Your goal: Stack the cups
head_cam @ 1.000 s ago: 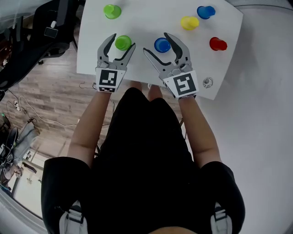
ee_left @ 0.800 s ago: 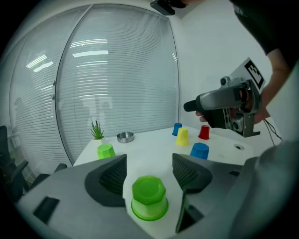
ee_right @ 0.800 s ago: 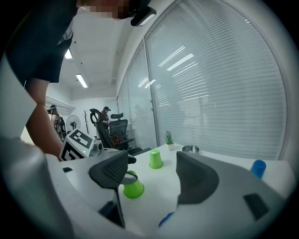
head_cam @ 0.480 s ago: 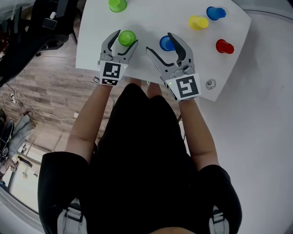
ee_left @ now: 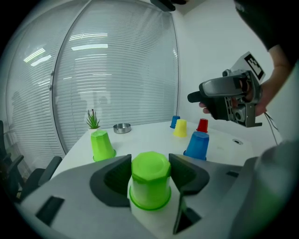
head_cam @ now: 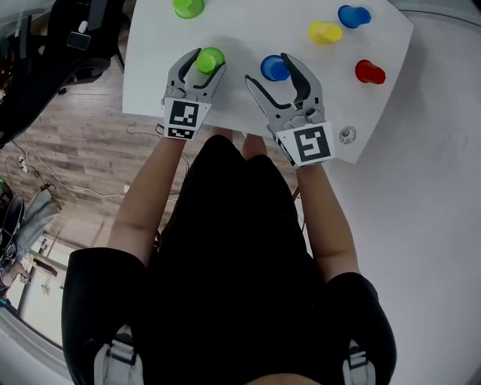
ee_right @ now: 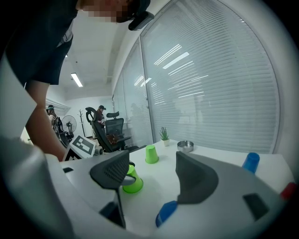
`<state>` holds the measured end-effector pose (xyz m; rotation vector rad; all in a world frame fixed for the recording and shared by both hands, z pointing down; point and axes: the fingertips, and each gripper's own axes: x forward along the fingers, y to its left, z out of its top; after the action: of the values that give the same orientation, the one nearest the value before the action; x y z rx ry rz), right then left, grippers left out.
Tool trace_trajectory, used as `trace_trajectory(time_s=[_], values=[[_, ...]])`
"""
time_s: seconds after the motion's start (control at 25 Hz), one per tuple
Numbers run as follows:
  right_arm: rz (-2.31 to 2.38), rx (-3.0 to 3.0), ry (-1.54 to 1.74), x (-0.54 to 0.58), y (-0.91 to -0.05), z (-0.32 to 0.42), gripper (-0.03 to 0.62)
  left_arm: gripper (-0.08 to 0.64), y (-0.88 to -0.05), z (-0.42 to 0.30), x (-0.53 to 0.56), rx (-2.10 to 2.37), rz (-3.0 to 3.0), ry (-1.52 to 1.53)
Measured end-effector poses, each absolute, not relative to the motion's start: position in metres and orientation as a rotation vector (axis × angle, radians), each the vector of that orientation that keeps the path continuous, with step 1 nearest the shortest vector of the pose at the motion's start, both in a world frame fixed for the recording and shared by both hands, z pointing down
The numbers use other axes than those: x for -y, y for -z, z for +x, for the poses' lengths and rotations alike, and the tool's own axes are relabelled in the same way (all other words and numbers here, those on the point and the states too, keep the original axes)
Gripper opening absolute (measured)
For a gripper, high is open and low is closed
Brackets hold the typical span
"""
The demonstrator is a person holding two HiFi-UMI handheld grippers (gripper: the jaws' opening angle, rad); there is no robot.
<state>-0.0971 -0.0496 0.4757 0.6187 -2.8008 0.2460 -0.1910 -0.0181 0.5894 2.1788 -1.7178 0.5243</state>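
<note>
Here, the left gripper (head_cam: 206, 63) straddles the near green cup (ee_left: 149, 179), which stands upside down near the front edge of the white worktop (head_cam: 240, 30), just left of the near blue cup (head_cam: 272, 69). Its fingers have just been closing with the cup between them. They now lie against both flanks of the cup's narrow upper part, while its rim sits on the worktop.

The right gripper (head_cam: 266, 66) hovers with its fingers wide apart and nothing in their grip. The near blue cup shows low in the gap, untouched.

The step in hand is judged to be the grasp before the first lift. It is likely done best with a light, centred squeeze, since a thin plastic wall probably buckles or slips upward out of tapered contact. A hold lower on the cone would seem more secure. The lift should then go straight up, and the cup be lowered squarely over its partner so that the two nest without tipping.

The near green cup is glossy lime plastic. Its faceted, roughly octagonal base is uppermost, and the body widens downward to a rolled rim.

A far green cup (ee_left: 102, 145) stands behind it, well apart. A yellow cup (head_cam: 325, 32), a far blue cup (head_cam: 353, 15) and a red cup (head_cam: 370, 72) stand toward the right side.
</note>
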Motion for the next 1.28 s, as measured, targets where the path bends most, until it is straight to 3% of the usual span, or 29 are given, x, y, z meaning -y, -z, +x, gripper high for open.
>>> trace_trajectory(time_s=[0.64,1.28], values=[[0.796,2.772,-0.273,0.067,-0.476,-0.043,0.295,0.258,-0.586,-0.117,0.053,1.525,2.359,-0.556],[0.856,2.742,-0.310,0.070,-0.486,-0.023,0.293,0.266,-0.592,-0.102,0.057,1.476,2.385,-0.565]])
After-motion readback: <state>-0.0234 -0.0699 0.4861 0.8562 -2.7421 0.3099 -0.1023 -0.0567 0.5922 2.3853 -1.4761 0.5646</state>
